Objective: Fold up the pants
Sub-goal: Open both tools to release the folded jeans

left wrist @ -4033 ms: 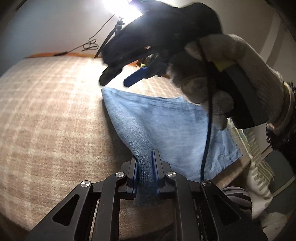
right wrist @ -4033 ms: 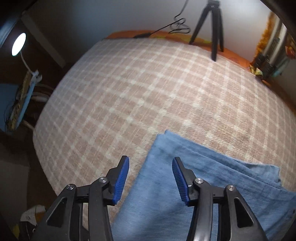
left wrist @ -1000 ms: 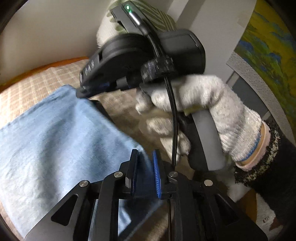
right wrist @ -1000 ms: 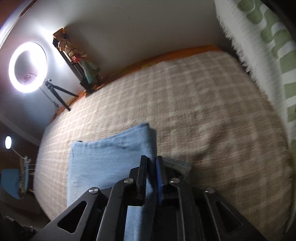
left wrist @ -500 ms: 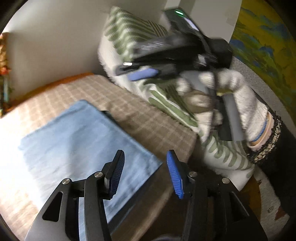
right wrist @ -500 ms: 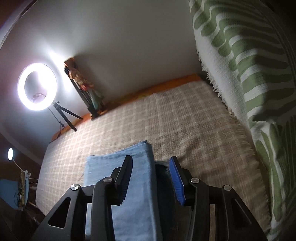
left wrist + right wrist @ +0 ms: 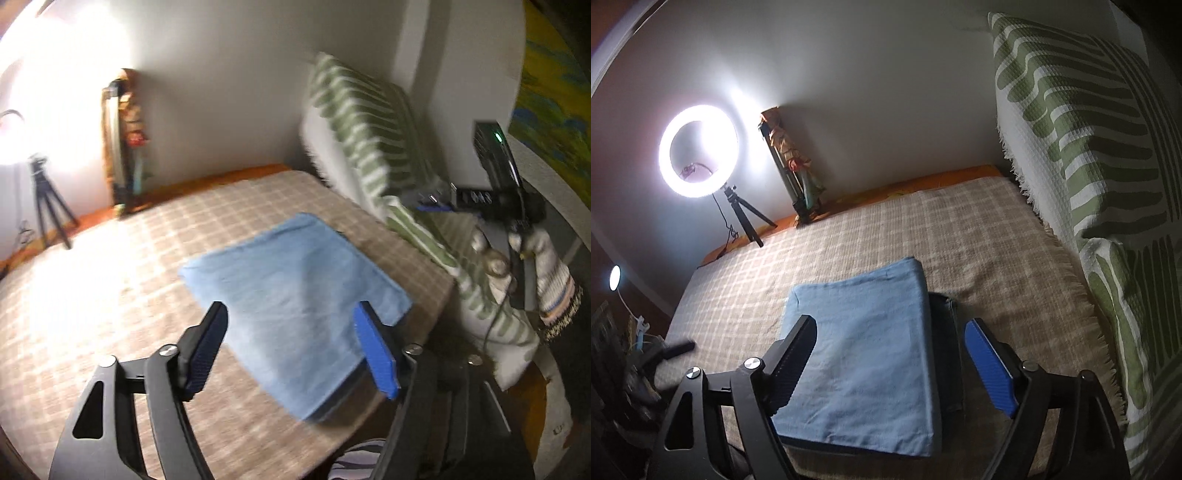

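The pants lie folded into a blue rectangle on the checked bed, low and centre in both views, so the step in hand looks like letting go and backing off: best done by drawing each hand-held gripper straight up and away so no pad snags the top layer. The left hand-held gripper and the right hand-held gripper both stand wide open and empty above the cloth, their jaws having just been opening. A second ago each was pinched on a blue edge; now the cloth lies free.
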Available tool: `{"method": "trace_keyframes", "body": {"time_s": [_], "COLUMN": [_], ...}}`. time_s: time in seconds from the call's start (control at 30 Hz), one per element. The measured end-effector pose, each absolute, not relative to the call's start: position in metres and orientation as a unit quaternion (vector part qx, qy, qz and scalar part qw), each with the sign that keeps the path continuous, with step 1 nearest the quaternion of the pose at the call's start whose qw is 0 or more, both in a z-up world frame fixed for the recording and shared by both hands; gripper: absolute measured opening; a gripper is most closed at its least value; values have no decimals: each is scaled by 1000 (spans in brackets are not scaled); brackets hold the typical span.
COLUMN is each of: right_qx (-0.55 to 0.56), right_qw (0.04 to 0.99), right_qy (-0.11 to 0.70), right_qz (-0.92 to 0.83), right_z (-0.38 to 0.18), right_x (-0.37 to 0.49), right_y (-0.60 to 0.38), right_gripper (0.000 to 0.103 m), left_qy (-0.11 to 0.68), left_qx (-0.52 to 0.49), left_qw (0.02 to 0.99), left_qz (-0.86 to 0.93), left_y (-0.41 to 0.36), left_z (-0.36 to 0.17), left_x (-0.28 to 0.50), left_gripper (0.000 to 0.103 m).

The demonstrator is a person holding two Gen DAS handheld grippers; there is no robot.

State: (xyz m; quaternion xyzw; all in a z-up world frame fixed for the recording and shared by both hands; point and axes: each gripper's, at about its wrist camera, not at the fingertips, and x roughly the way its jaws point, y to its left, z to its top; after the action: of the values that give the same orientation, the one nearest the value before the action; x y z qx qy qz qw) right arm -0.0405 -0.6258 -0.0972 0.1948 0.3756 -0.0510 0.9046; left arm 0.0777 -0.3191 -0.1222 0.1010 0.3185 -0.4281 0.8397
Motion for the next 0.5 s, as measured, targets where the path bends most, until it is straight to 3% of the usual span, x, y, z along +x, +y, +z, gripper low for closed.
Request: {"method": "trace_keyframes", "body": {"time_s": [0.1,0.5], "right_qx": [190,158], "right_qw": [904,900], "right_qy": [379,401], "right_qz": [-53,-61], "right_z": [-105,-148], "right_x": [-38,-10], "right_y": [-622,-628], "right_gripper": [88,97], "left_qy": [336,377], "left_qx": [86,95], "left_qw": [845,838], "left_qz": [-407,-383], "left_y": [-306,-323], "left_z": [-120,-156], "left_x": [90,121], "left_gripper": [79,80]}}
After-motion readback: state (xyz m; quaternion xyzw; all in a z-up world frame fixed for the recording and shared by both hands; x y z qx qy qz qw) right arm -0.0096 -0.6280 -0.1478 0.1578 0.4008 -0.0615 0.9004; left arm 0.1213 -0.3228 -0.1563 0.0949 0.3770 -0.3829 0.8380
